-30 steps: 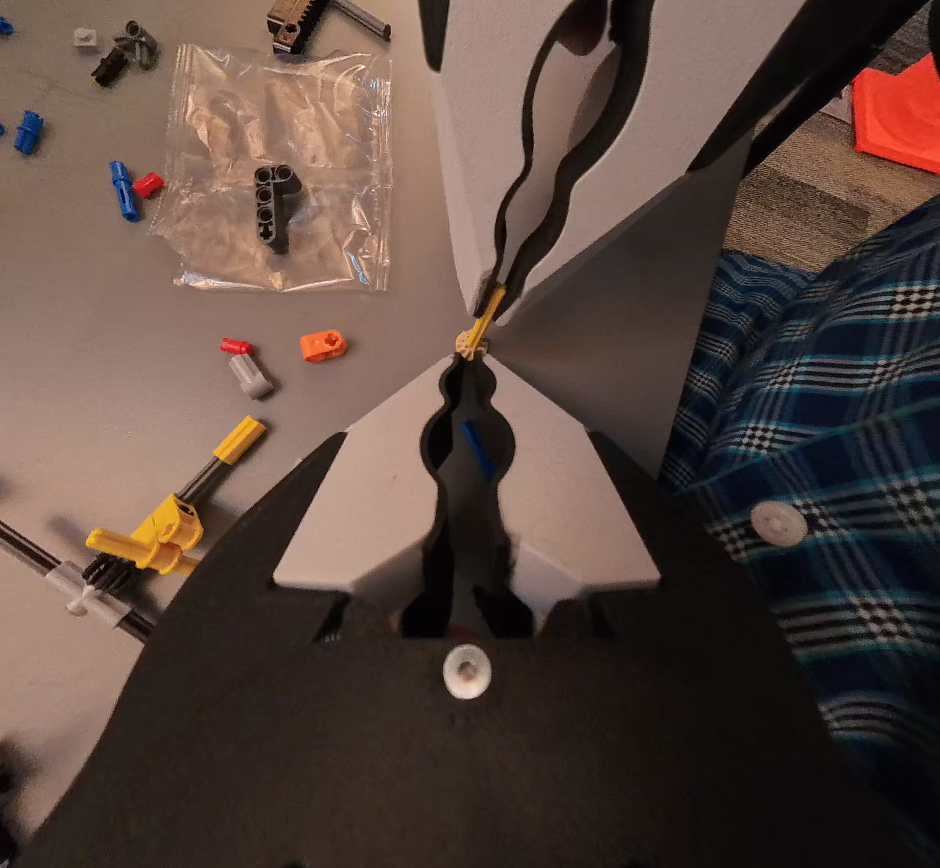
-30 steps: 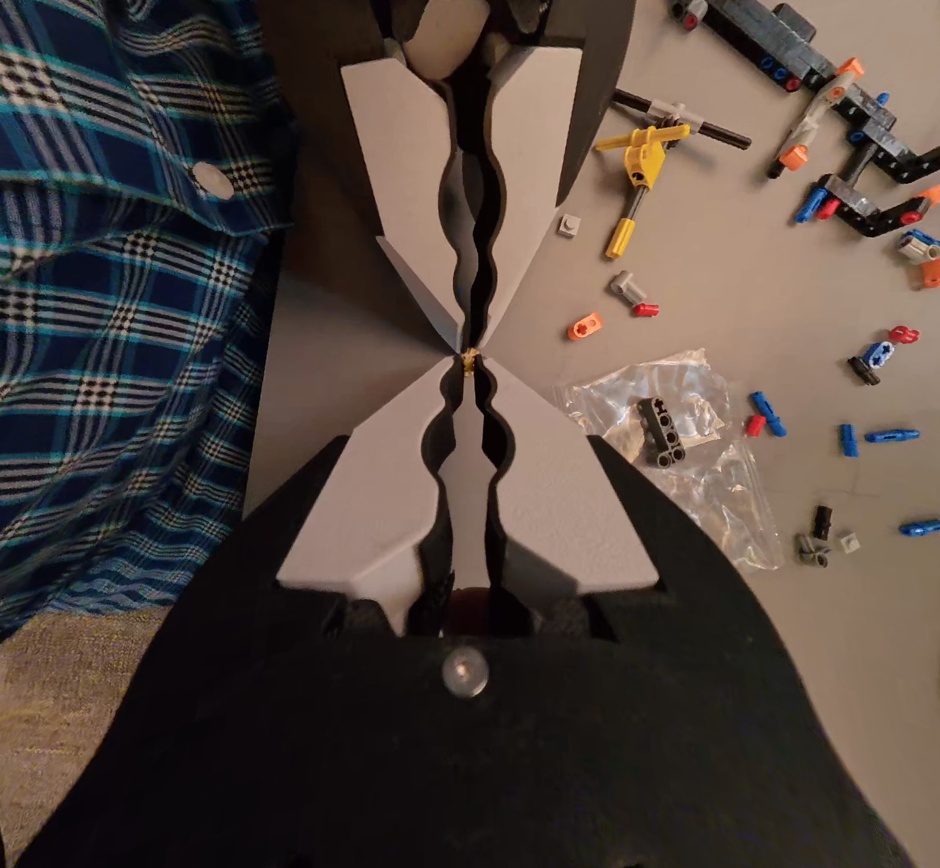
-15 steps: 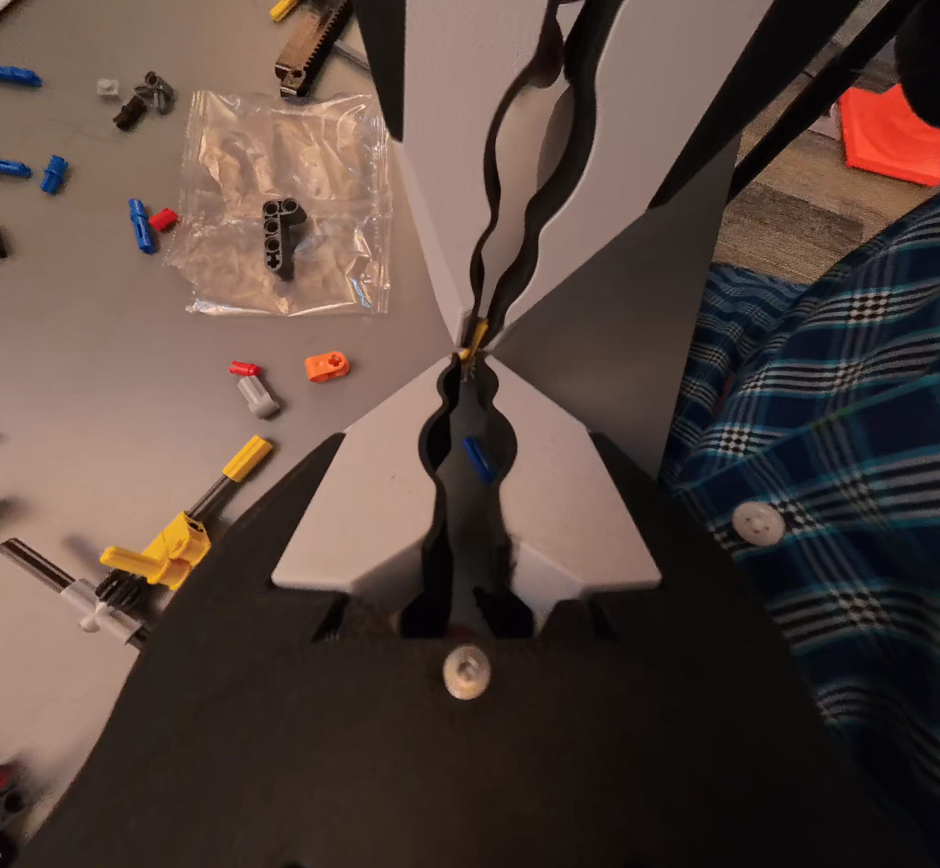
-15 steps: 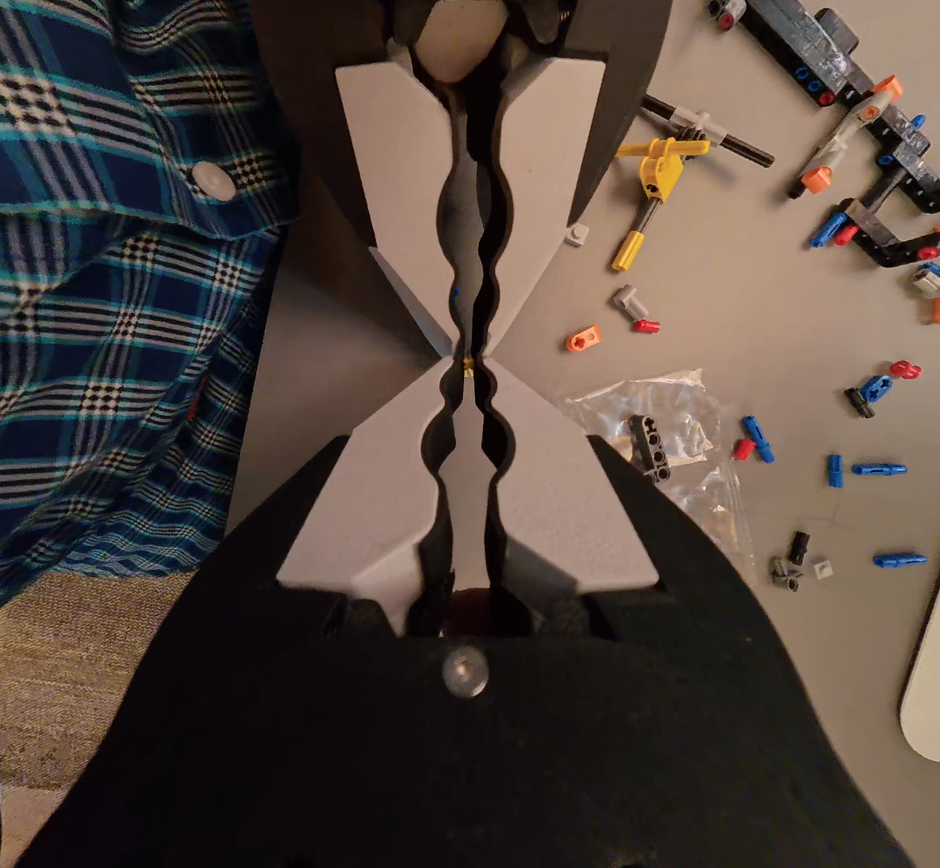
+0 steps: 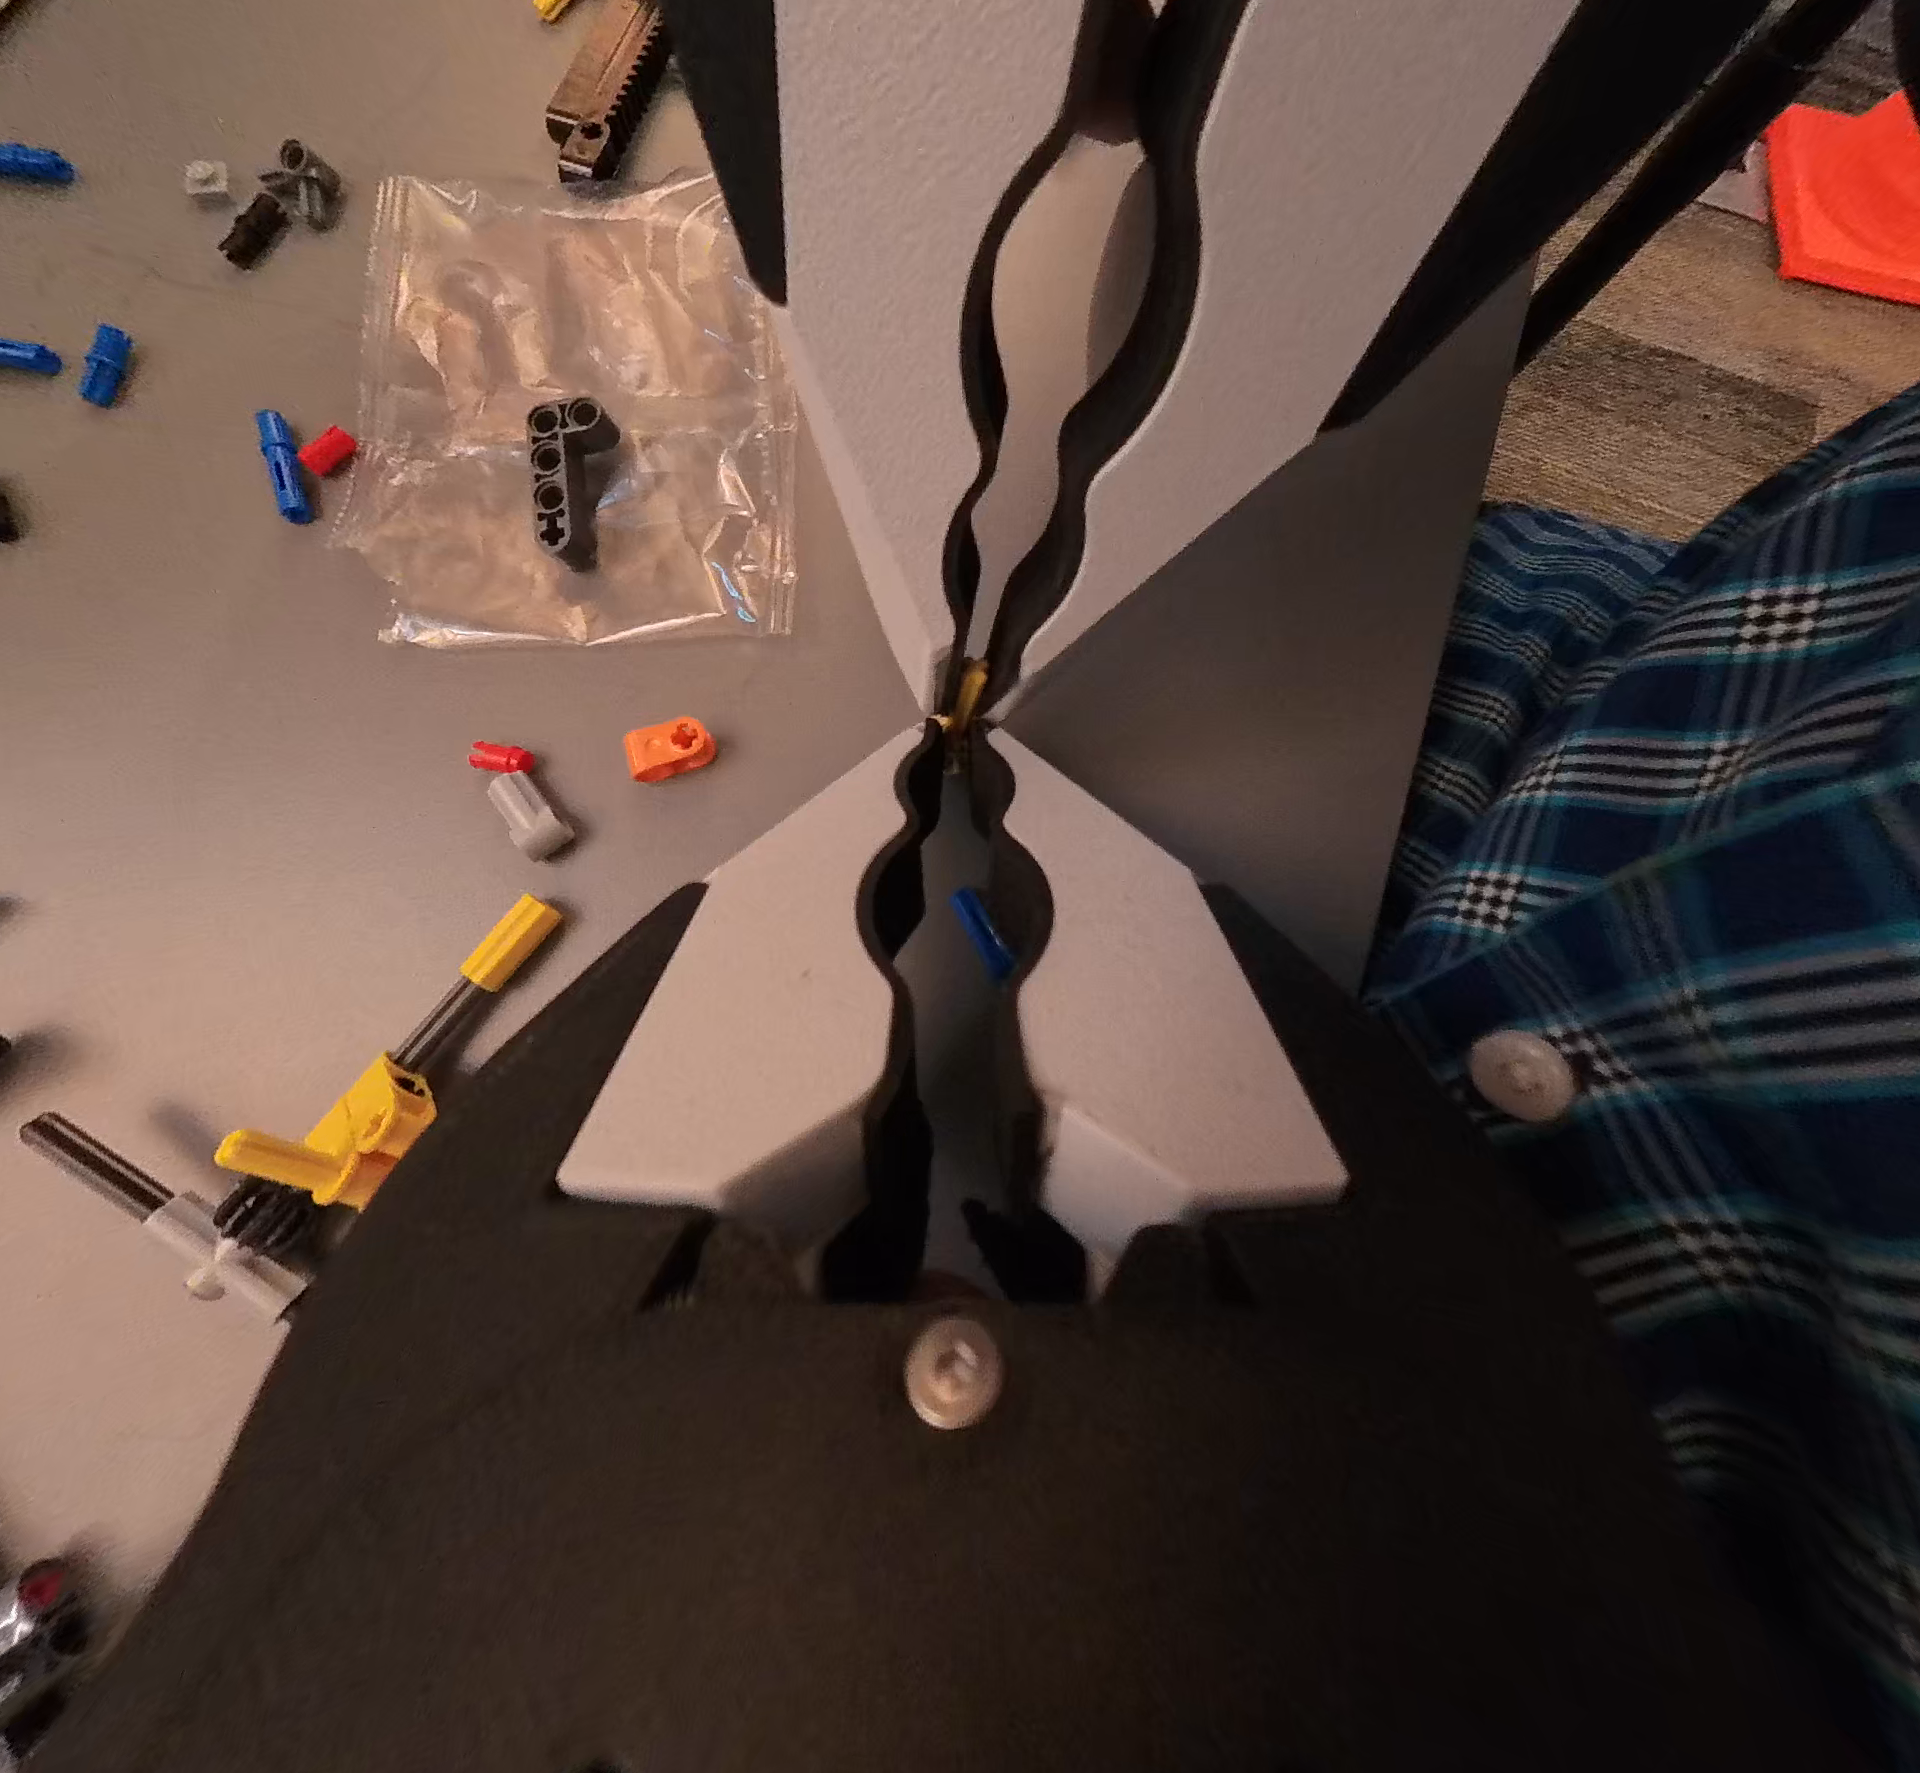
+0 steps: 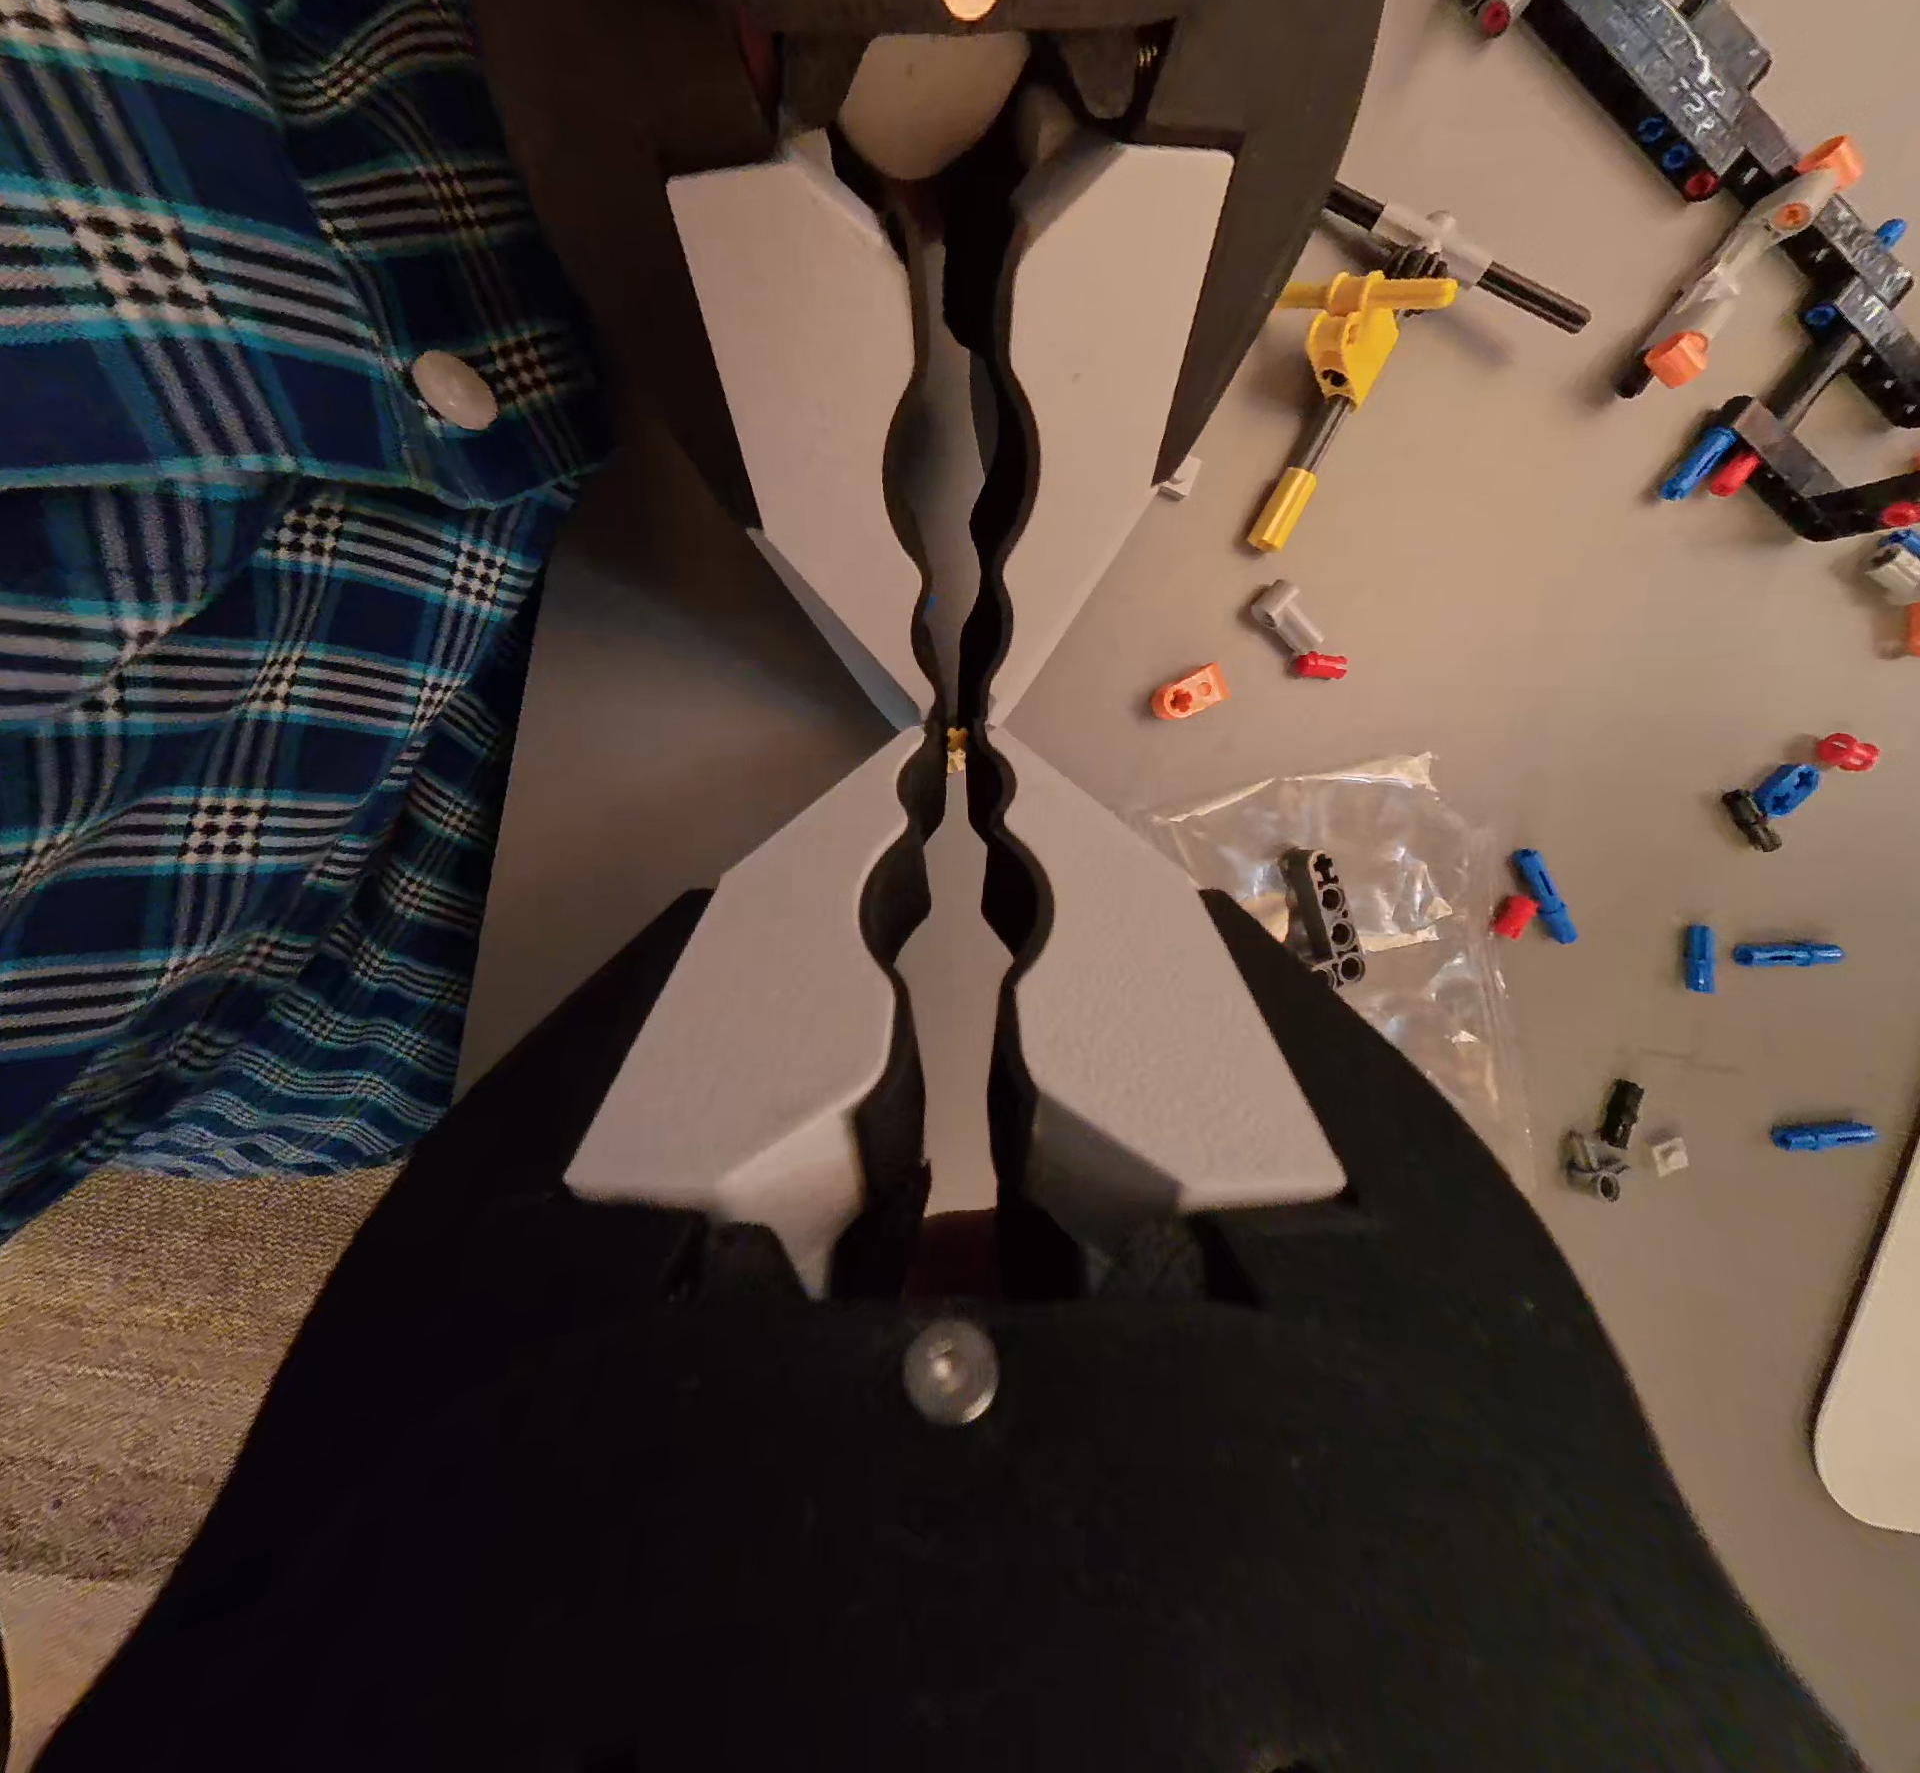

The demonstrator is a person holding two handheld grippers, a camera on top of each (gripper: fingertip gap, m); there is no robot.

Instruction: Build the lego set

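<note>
- Your left gripper (image 5: 951, 749) and your right gripper (image 6: 956, 744) meet tip to tip above the grey table (image 5: 208, 788), close to your plaid shirt (image 5: 1683, 788).
- Your right gripper's tips are pinched on a small yellow axle (image 5: 971, 684); in the right wrist view only its yellow end (image 6: 956, 738) shows at the tips.
- Your left gripper's tips are closed to a narrow slit around a tiny tan piece (image 5: 943, 721) sitting on the axle's end; what kind of piece it is cannot be told.
- A blue pin (image 5: 982, 934) shows through the gap between your left gripper's fingers; it lies on the table below.
- Left of the tips in the left wrist view lies a clear plastic bag (image 5: 582, 414) with a black angled beam (image 5: 566, 482) in it.
- Nearer to you are an orange connector (image 5: 670, 752), a grey connector (image 5: 530, 809) touching a red pin (image 5: 501, 757), and a yellow joint on a dark axle (image 5: 343, 1136).
- In the right wrist view a long black half-built assembly (image 6: 1683, 102) lies at the far side of the table, well apart from the grippers.
</note>
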